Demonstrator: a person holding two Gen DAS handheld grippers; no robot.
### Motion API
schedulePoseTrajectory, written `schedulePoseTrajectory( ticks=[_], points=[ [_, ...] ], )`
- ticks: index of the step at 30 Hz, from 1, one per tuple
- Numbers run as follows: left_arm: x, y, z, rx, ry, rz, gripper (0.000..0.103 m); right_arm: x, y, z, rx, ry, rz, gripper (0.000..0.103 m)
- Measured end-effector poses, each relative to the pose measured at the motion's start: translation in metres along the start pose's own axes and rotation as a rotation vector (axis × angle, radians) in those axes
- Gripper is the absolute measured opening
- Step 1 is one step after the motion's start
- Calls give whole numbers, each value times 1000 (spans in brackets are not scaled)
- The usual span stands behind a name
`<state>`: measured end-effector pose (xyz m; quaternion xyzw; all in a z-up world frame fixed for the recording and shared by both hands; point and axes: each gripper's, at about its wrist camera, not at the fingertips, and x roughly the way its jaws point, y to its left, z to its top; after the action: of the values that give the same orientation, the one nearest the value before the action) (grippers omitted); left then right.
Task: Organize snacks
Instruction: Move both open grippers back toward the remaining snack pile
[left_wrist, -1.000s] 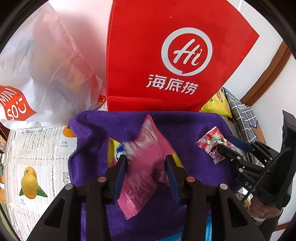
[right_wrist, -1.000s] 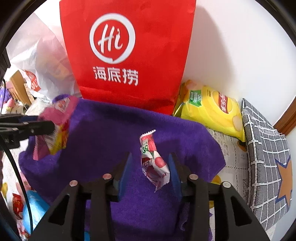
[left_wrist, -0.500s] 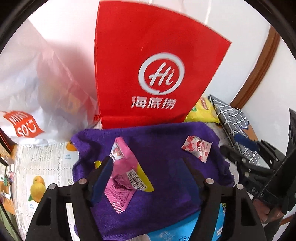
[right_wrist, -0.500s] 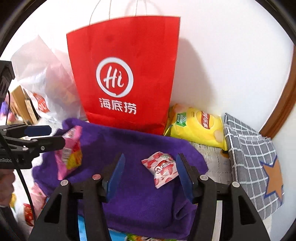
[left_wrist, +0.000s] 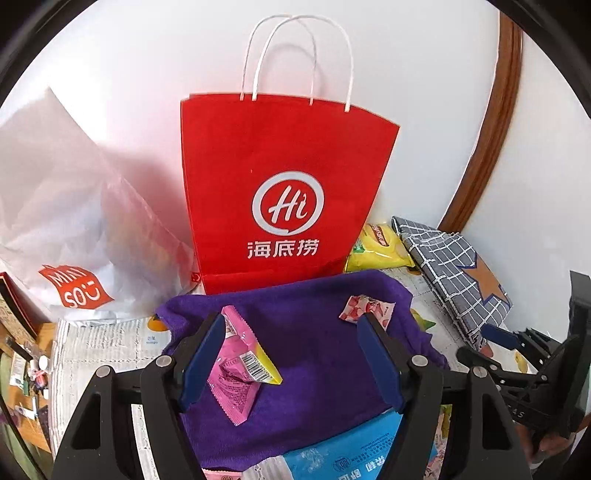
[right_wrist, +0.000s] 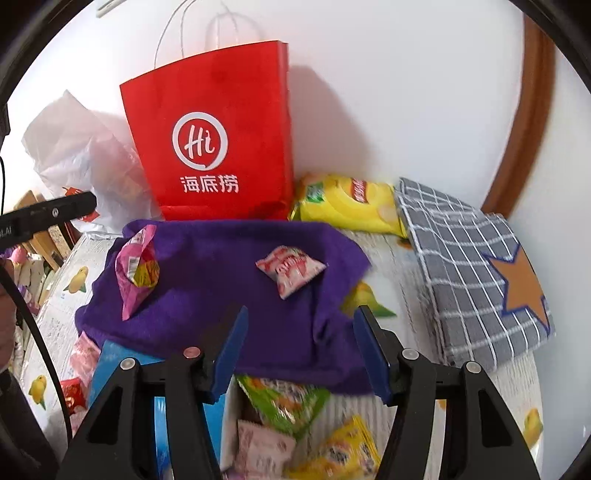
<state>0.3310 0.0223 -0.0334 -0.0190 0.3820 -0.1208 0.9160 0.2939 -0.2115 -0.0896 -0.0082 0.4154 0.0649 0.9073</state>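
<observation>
A pink snack packet (left_wrist: 236, 365) lies on the left of a purple towel (left_wrist: 317, 354), over a yellow wrapper. It also shows in the right wrist view (right_wrist: 136, 269). A small red-and-white candy packet (left_wrist: 365, 308) lies on the towel's right part, also in the right wrist view (right_wrist: 290, 269). My left gripper (left_wrist: 291, 362) is open and empty above the towel. My right gripper (right_wrist: 299, 350) is open and empty over the towel's (right_wrist: 221, 288) near edge.
A red paper bag (left_wrist: 280, 195) stands behind the towel against the wall. A white plastic bag (left_wrist: 66, 236) is at left, a yellow chip bag (right_wrist: 347, 206) and a grey checked cloth (right_wrist: 476, 266) at right. Several loose snacks (right_wrist: 288, 406) and a blue pack (left_wrist: 351, 450) lie in front.
Both grippers opened, released their packets onto the towel, and pulled back and up. The pink packet and the candy packet now lie flat on the towel.
</observation>
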Motion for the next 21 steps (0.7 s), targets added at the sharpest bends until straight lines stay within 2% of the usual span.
schedulePoseTrajectory(
  ticks=[5, 11, 14, 21],
  points=[
    [-10, -7, 0, 2, 32, -9, 72, -17, -16, -17, 32, 18, -34, 60],
    [-33, -14, -3, -2, -3, -27, 72, -23, -41, -42, 98, 57, -15, 60],
    [-42, -20, -9, 10, -14, -4, 72, -18, -46, -57, 108, 82, 3, 60],
    [-48, -20, -30, 14, 24, 48, 72, 3, -36, -84, 75, 125, 54, 60]
  ],
)
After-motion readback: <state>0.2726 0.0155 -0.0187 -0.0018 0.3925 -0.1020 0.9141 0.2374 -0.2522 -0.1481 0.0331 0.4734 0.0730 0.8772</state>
